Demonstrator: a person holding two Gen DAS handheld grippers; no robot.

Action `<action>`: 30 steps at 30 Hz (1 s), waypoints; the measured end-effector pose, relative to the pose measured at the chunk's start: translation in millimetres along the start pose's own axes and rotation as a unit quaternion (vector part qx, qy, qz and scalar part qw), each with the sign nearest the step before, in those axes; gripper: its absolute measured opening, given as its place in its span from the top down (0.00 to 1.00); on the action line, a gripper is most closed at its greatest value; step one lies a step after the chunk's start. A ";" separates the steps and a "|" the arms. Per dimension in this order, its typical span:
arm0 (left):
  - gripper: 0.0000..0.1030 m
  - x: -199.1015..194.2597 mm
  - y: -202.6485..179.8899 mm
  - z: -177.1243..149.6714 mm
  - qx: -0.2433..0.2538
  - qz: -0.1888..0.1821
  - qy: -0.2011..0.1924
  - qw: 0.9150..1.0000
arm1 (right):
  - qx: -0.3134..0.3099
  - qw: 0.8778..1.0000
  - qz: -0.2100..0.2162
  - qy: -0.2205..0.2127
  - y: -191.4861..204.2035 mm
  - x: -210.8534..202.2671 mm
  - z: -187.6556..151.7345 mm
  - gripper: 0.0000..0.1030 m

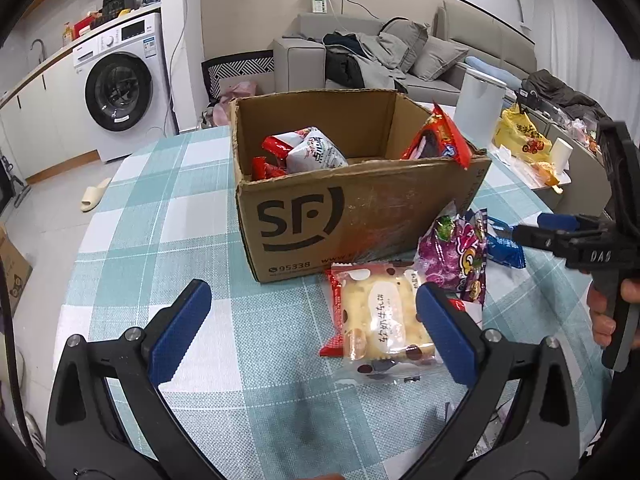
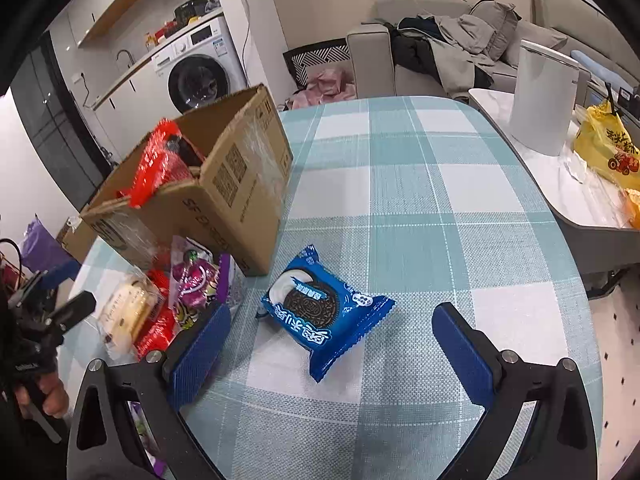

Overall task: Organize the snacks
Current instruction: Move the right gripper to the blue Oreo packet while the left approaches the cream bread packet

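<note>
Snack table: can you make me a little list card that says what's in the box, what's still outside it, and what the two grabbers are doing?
box: cardboard box, open top, on the checked tablecloth
in box: red packets and a white packet; a red bag sticking out over one corner
outside: cake packet, purple bag, blue cookie packet
left gripper: open, holding nothing
right gripper: open, blue cookie packet between its fingers, not gripped

The cardboard box [image 1: 352, 184] stands on the counter [image 1: 168, 216] with several snack packs inside; 1 pack [image 1: 438, 140] leans over its right rim. Before the box lie the cake pack [image 1: 380, 312] and, just right of it, the candy bag [image 1: 456, 252]. The cookie pack [image 2: 324, 312] lies farther right, apart.
</note>
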State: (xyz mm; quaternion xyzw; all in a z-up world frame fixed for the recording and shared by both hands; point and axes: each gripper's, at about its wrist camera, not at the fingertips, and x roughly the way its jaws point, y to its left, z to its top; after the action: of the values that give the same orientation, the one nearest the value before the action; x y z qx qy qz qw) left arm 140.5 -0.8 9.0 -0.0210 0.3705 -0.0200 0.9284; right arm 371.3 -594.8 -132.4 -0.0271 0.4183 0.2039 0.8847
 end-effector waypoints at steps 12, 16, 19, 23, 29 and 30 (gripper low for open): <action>0.01 11.6 1.9 -5.0 0.001 -0.005 0.011 1.000 | 0.021 0.999 -0.018 0.020 0.9 34.7 1.1 0.01; 0.01 14.4 0.7 -6.7 0.002 -0.009 0.015 1.000 | 0.014 0.999 -0.026 0.025 5.4 43.0 1.2 0.01; 0.01 16.5 -3.2 -7.7 0.009 -0.013 0.019 1.000 | 0.009 0.999 -0.038 0.022 5.9 46.3 1.2 0.01; 0.01 20.7 -8.4 -10.0 0.017 -0.019 0.026 0.999 | 0.012 0.999 -0.044 0.019 4.0 45.5 1.4 0.01; 0.01 24.7 -12.5 -13.6 0.024 -0.021 0.031 0.999 | 0.006 0.999 -0.041 0.014 3.2 43.3 0.9 0.08; 0.01 24.4 -12.7 -14.6 0.025 -0.020 0.032 0.999 | 0.007 0.999 -0.036 0.013 3.3 42.2 0.5 0.10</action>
State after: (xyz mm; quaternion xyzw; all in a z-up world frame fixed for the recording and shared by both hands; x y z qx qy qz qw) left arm 147.9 -15.1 -17.7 -0.0049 0.3989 -0.0489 0.9157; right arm 394.3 -577.4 -163.4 -0.0393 0.4302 0.1684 0.8860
